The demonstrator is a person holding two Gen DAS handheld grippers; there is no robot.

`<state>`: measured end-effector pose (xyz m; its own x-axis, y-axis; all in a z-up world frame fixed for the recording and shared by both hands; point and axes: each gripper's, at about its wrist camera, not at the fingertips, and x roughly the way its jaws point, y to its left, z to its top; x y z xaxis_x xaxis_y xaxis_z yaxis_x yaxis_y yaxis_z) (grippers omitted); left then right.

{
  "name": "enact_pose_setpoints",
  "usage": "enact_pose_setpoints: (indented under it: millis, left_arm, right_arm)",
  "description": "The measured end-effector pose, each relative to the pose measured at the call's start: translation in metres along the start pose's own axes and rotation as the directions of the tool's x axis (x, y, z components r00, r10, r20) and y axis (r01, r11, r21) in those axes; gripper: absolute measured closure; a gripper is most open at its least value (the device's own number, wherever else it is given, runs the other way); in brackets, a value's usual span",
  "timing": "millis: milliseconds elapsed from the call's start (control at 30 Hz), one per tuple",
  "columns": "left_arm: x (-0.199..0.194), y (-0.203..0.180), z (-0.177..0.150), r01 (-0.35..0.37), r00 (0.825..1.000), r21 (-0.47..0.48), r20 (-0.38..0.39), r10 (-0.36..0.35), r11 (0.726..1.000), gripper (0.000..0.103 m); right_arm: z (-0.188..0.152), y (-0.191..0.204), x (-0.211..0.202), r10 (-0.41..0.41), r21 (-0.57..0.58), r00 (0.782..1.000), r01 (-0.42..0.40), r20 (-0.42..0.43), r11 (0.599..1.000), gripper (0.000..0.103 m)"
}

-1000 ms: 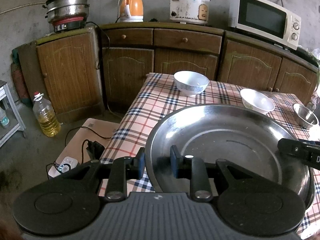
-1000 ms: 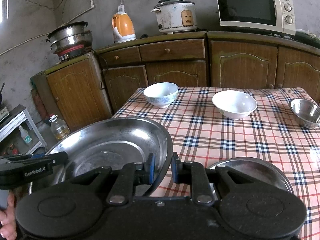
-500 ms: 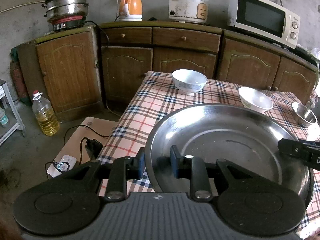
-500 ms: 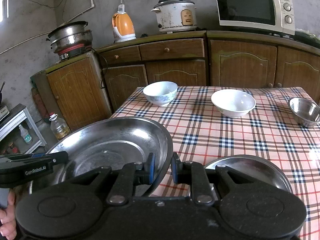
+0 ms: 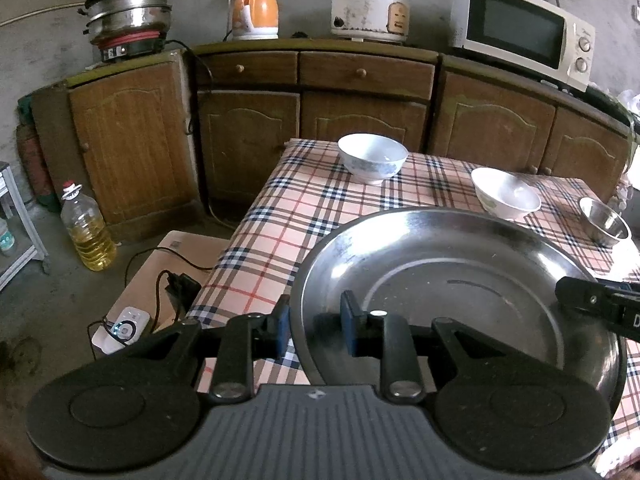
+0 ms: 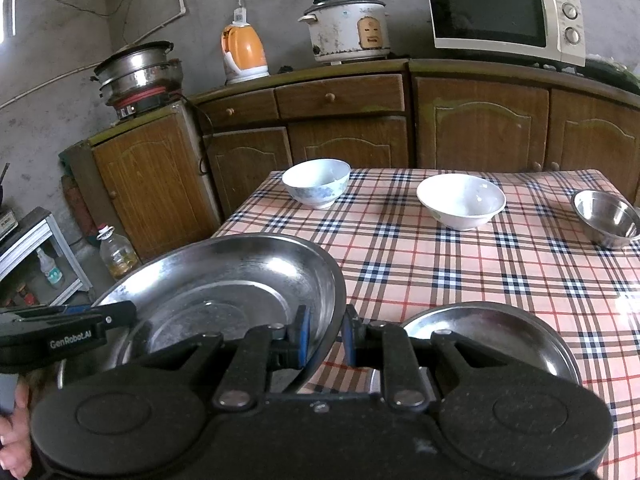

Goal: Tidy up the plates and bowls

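- Steel plate (image 5: 460, 292), large and shallow, held by both grippers at opposite rims, above the near end of the checked table (image 6: 460, 264).
- Left gripper (image 5: 314, 324): jaws narrow, clamped on the plate's left rim, one pad outside the wall, one inside.
- Right gripper (image 6: 325, 336): same narrow clamp on the right rim; second steel plate (image 6: 492, 332) lies on the cloth just beside and below it.
- Change over the last second: almost none. Both grips match the earlier views; only the background has slipped slightly in frame. Reads as a pause mid-carry.
- Remaining on the table, well apart from the plates: patterned white bowl (image 6: 316, 182), plain white bowl (image 6: 460, 200), small steel bowl (image 6: 608, 216) at the right edge.
- Judgement: likely next is setting the held plate with the second one; bowls not yet gathered, so the task looks early.
- Risk: thin rim grip, plate could tilt if one side lets go first.
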<state>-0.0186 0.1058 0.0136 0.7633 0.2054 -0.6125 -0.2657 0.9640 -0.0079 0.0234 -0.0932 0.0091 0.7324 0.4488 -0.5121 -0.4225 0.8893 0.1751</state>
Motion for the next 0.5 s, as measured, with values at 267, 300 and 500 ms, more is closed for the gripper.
enact_pose_setpoints:
  millis: [267,300,500]
  left_arm:
    - [-0.0006,-0.0007,-0.0017,0.011,1.000,0.008,-0.004,-0.011,1.000,0.077]
    - [-0.0007,-0.0007,-0.0020,0.014,1.000,0.008,-0.005,-0.014,1.000,0.077]
    - [-0.0017,-0.0012,-0.0019,0.020,1.000,0.011,-0.004,-0.020,1.000,0.077]
  right_arm:
    - [-0.0032,-0.0044,-0.0019,-0.007,0.002,1.000,0.007,-0.005,1.000,0.080]
    - [-0.0031,-0.0038,-0.0023,-0.007,0.003,1.000,0.007,-0.005,1.000,0.080]
    - [-0.0034,-0.0055,-0.0036,-0.010,0.000,1.000,0.010,-0.003,1.000,0.080]
